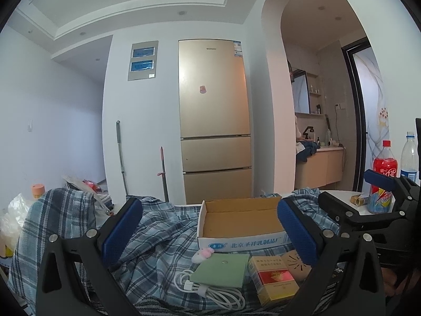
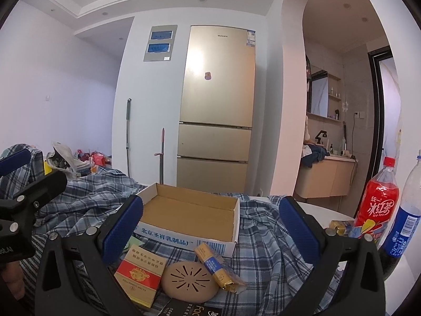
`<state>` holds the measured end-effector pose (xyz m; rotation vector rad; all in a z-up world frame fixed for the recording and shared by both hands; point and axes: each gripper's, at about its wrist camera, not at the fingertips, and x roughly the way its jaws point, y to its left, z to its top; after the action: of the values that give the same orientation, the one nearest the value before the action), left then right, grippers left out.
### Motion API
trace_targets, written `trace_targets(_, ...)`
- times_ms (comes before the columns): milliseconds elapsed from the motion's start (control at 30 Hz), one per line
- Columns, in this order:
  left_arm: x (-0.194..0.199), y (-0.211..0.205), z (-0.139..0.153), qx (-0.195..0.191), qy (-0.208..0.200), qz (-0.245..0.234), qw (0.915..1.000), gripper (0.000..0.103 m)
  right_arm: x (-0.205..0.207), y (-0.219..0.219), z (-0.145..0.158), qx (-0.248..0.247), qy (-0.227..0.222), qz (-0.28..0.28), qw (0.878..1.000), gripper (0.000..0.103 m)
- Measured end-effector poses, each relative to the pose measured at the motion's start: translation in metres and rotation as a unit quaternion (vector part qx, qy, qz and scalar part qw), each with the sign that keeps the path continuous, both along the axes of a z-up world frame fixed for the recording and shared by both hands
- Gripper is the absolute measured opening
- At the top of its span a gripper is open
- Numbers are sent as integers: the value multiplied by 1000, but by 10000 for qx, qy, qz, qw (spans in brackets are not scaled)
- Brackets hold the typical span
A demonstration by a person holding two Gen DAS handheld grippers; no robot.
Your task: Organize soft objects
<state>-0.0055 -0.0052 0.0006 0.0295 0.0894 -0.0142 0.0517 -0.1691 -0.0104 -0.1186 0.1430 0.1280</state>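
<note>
Nothing looks sorted yet: the cardboard box [image 2: 192, 218] sits empty on the plaid cloth [image 1: 163, 231], the small pink plush [image 1: 202, 254] lies just before it, and both the left gripper [image 1: 208, 233] and right gripper [image 2: 210, 230] hover with fingers wide, holding nothing

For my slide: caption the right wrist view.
Open right tool hovers above plaid cloth before an empty cardboard box.

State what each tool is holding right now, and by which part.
Nothing is held. The left tool and the right tool are both open and empty above the plaid cloth, in front of the cardboard box.
</note>
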Motion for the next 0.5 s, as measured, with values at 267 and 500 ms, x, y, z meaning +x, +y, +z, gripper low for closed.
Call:
trace_targets(267, 3, 3, 2, -95, 129, -7, 9999, 103, -2, -3, 2, 77, -26, -45, 10000, 103)
trace_targets(500, 9, -3, 18, 66, 523, -293, 9982, 103, -12, -5, 19, 51, -215, -123, 9997, 103)
